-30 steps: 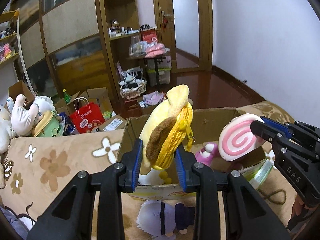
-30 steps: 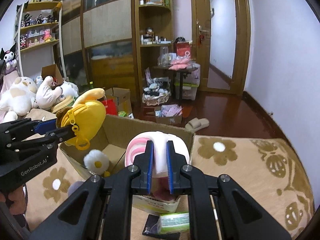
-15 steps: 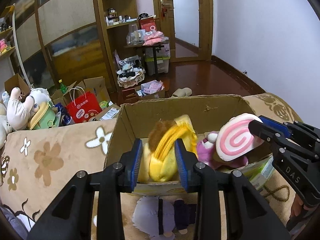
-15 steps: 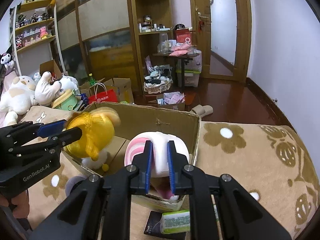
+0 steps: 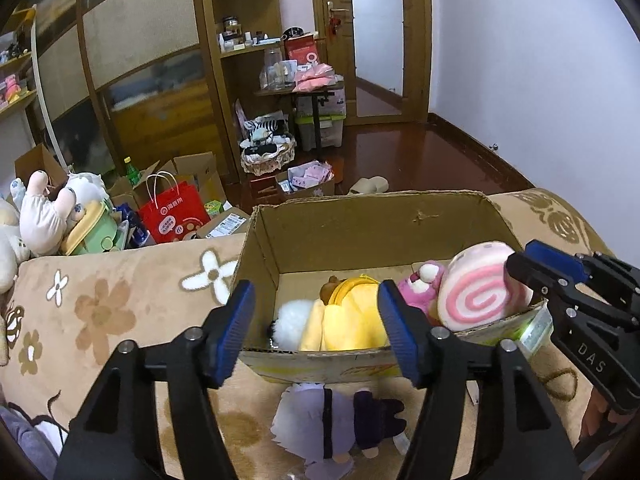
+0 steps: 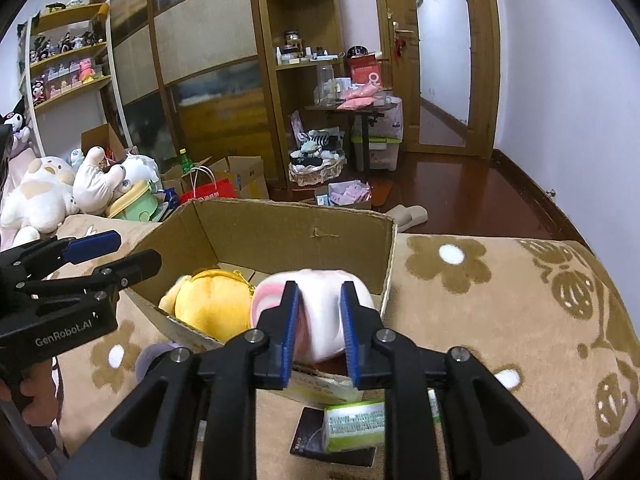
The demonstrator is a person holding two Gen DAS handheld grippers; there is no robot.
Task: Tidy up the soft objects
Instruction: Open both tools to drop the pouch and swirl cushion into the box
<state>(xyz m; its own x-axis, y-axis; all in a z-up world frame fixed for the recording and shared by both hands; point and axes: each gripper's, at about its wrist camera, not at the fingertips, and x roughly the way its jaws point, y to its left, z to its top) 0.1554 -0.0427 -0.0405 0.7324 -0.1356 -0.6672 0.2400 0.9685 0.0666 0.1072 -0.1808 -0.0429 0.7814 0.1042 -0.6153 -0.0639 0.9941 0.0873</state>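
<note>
Hovering at the near wall of the cardboard box (image 5: 372, 224), the left gripper (image 5: 316, 328) stands wide with nothing between its pads; the yellow zip plush (image 5: 348, 320) lies inside the box just beyond it, beside a white pompom (image 5: 292, 316) and a pink bear plush (image 5: 420, 292). The right gripper (image 6: 318, 332) is clamped on the pink swirl plush (image 6: 320, 304), held over the box's near right corner, partly above the rim rather than clearly inside.

If that grip lets go here, I'd guess the swirl could catch the rim and tumble out onto the flowered blanket (image 6: 500, 280), since the plush is bulky and the corner is already crowded by the bear. A purple-and-white doll (image 5: 332, 420) lies on the blanket against the box's near side, and a green packet (image 6: 354, 424) on a dark card sits just under the right gripper; either could be nudged as the grippers come down.
</note>
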